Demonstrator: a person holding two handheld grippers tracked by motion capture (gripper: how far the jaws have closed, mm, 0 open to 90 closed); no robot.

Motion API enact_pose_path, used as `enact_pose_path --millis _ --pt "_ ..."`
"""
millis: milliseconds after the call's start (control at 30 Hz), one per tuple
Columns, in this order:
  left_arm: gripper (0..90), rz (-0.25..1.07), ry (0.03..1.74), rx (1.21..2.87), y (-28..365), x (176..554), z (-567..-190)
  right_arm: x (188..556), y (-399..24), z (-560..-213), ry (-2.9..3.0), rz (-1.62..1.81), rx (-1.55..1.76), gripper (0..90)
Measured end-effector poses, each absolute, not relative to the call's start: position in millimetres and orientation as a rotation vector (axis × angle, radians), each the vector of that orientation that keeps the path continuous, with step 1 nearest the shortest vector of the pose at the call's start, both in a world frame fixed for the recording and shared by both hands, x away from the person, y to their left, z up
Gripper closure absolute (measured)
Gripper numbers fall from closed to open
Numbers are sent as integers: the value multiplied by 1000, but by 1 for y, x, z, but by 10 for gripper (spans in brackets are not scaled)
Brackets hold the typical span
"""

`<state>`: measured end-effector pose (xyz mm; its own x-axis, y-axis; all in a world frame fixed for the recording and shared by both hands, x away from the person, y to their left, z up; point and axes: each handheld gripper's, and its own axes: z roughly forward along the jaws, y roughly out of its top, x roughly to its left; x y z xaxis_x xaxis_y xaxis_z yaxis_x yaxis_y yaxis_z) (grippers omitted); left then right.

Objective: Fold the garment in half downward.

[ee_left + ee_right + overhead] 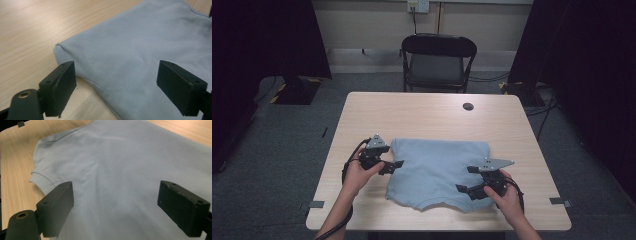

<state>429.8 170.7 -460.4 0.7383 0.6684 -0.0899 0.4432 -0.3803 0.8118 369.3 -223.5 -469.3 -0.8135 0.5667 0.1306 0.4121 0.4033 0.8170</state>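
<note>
Folded blue shirt (439,172) on counter (427,112): left tongs (393,165) at 9 o'clock edge, right tongs (467,179) at 4 o'clock, both apart.

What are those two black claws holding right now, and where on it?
Nothing. The left gripper and the right gripper are both open at opposite sides of the light blue shirt, with no cloth pinched between their jaws.

A light blue shirt (437,170) lies folded flat on the near half of the wooden tabletop (427,112), roughly rectangular, its cloth smooth with faint creases. A short sleeve with a hemmed cuff (41,176) sticks out at one corner.
</note>
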Motion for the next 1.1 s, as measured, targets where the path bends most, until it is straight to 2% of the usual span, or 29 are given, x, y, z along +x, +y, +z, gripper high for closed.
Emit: enact_pose_path --millis 1100 --pt "156 319 858 2037 172 452 -457 371 -176 -466 2533 1371 775 127"
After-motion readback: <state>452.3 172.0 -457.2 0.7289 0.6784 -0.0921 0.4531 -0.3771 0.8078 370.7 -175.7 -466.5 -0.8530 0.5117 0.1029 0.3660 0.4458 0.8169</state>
